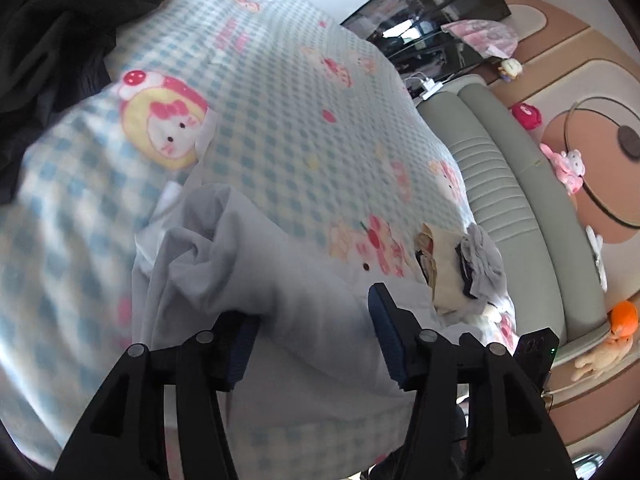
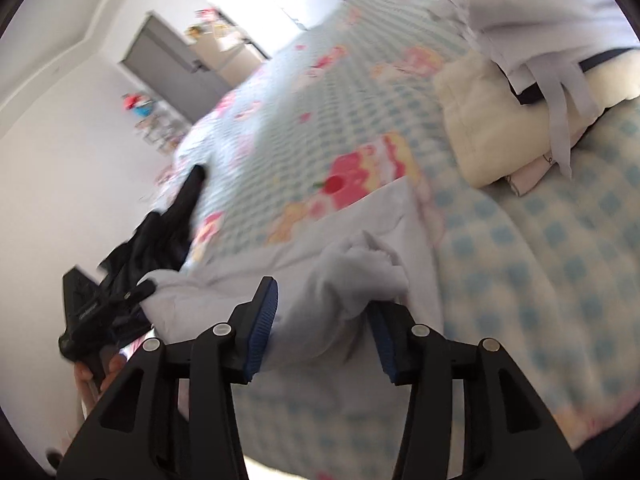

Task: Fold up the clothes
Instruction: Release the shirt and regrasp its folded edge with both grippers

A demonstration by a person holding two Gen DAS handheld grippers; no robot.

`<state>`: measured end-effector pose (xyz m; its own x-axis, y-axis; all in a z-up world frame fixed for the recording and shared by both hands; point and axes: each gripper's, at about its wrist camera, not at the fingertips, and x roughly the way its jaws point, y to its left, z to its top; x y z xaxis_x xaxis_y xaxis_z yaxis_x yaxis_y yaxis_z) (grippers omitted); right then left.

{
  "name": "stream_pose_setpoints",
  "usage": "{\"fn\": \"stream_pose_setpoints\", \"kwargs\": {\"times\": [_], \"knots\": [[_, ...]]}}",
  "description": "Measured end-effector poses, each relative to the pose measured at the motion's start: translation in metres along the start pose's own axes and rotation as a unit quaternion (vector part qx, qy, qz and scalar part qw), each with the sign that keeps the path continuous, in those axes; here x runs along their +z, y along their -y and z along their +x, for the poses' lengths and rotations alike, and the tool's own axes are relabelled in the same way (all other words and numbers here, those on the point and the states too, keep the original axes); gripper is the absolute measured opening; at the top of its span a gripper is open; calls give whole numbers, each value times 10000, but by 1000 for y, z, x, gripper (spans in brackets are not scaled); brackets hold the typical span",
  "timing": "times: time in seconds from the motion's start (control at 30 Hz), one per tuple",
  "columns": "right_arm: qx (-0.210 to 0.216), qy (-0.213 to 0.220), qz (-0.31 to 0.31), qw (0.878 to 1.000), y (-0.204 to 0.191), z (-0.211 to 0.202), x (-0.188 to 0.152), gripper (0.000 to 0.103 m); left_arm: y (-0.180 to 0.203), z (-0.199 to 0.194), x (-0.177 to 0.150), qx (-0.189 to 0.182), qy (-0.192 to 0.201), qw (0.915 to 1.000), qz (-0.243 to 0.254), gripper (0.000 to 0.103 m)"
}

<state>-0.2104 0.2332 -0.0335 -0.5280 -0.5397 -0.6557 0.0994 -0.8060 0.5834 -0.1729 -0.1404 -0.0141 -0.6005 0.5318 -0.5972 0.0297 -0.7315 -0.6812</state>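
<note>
While bunched on the bed [image 1: 280, 92], pale garment [image 1: 280, 280] (between spread jaws).

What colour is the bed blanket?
The blanket has pale blue and white checks with pink cartoon pictures, clearest in the left wrist view.

A bed [image 1: 280, 92] under a blue-checked cartoon blanket. On it — dark clothes [image 1: 48, 40] at ten o'clock, a pale garment [image 1: 256, 280] at six. Folded stack [image 1: 452, 268] at four.
</note>
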Motion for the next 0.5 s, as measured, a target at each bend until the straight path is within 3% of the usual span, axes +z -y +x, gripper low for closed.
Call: {"fn": "stream_pose_setpoints", "kwargs": {"times": [0.13,0.2,0.27,0.4,0.5], "knots": [[90,187,253,9995,7,-7,15,61,1,-12,9,-167,320,9993,103,71],[-1,366,184,9992,8,-18,19,66,-4,-26,10,-100,493,9987,5,73],[-146,502,102,9986,7,-30,21,67,-8,-39,7,91,641,9979,-81,73],[-506,755,-315,9954,0,-55,18,70,-6,-56,-11,613,919,9934,315,73],[-881,728,-687,9911,-4,-56,10,71,-13,-48,-19,1157,772,9892,459,73]]}}
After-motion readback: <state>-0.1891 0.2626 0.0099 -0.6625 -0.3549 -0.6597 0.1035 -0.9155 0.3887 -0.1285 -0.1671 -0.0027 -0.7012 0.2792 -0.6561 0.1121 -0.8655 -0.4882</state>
